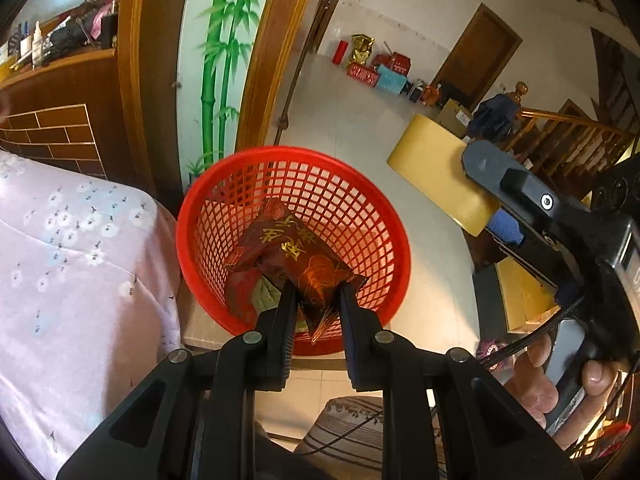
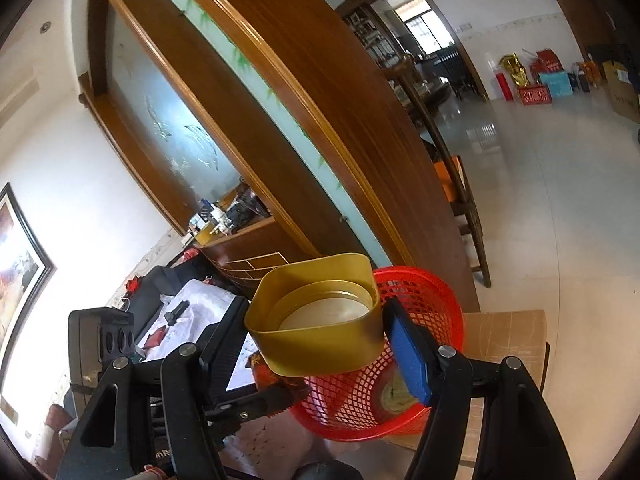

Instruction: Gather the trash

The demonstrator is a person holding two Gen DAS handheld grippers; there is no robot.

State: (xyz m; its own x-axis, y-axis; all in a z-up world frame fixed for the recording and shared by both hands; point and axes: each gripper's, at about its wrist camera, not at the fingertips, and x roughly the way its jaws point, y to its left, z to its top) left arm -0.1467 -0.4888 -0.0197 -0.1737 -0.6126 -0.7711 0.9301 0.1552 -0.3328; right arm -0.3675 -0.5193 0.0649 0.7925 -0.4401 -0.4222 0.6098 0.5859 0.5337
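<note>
Left wrist view: the left gripper (image 1: 316, 300) sits low in the centre of the frame, its black fingers only narrowly apart and pinching the lower corner of a dark red wrapper (image 1: 298, 258), a crinkled glossy packet printed with gold characters. The wrapper hangs inside the red basket (image 1: 384, 216), a round plastic one with an open lattice wall, where other crumpled scraps lie beneath it. To the left a pale pink floral cloth (image 1: 76, 264) drapes softly. At the right of that frame the right gripper (image 1: 486, 210) carries a gold tin (image 1: 436, 172), smooth and matte, held above the basket's right side. In the right wrist view the same gripper (image 2: 316, 328) is spread wide around the gold tin (image 2: 316, 344), a rounded-square metal shell with a circular inner rim, its open mouth facing the camera; a blue-padded finger (image 2: 408, 356) presses its right wall. The red basket (image 2: 432, 292) stands just behind it, resting on a brown cardboard sheet (image 2: 508, 332).
</note>
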